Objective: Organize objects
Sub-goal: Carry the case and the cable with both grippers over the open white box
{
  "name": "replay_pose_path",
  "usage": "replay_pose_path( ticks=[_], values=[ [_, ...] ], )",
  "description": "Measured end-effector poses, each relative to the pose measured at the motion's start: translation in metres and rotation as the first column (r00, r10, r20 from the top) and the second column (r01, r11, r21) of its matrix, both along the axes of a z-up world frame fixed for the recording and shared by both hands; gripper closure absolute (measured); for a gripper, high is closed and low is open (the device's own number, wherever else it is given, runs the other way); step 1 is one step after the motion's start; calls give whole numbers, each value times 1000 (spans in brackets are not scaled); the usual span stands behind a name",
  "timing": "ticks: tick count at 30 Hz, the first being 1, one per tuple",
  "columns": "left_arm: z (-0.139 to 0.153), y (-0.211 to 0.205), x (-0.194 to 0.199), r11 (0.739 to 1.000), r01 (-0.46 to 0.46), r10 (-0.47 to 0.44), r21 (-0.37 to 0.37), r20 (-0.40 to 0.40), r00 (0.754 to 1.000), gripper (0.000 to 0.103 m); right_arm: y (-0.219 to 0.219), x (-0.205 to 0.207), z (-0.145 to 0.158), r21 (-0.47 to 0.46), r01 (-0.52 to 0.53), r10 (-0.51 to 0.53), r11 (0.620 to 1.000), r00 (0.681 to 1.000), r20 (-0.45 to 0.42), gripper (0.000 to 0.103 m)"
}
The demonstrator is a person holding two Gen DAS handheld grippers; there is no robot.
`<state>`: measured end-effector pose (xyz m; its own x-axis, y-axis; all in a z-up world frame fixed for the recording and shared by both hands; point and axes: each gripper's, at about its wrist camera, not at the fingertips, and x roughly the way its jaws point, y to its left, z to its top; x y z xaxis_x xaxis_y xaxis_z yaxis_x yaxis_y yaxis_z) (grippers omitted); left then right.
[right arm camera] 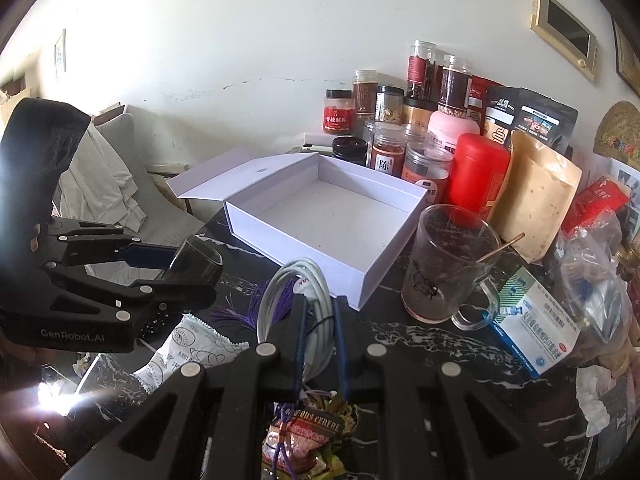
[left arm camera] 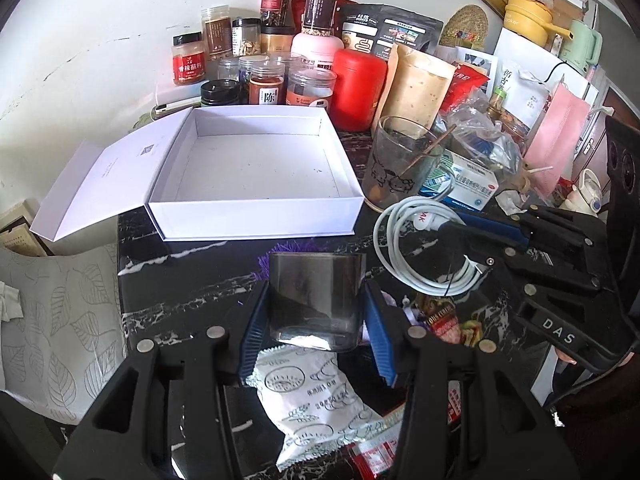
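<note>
Left gripper (left arm camera: 316, 320) clamps smoky glass cup (left arm camera: 318, 300); right gripper (right arm camera: 318, 312) pinched on coiled white cable (right arm camera: 296, 300), apparently. White box (left arm camera: 256, 216) at twelve o'clock: lower both in gently.

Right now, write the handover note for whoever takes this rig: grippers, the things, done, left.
Left gripper: shut on the smoky glass cup, held above the table.
Right gripper: shut on the coiled white cable, also lifted.
White box: open, lid flat to its left, nothing in it.
Done: both items picked up.
Left: probably both go into the box; the white snack packet and cereal packet lie loose on the table.
</note>
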<state>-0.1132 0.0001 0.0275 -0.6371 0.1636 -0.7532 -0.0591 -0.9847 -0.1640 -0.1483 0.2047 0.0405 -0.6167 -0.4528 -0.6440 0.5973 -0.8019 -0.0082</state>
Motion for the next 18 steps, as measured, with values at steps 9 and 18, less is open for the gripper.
replay_pose_path(
  ticks=[9,18],
  values=[
    [9,-15,-52,999,-15,15,-36,-12,1000,58,-12,-41,5,13,-22,22,1000,1000,-19,91],
    [10,-34,-93,998,-24,23,-52,-16,1000,58,-24,-76,6,-4,-40,40,999,999,5,91]
  ],
)
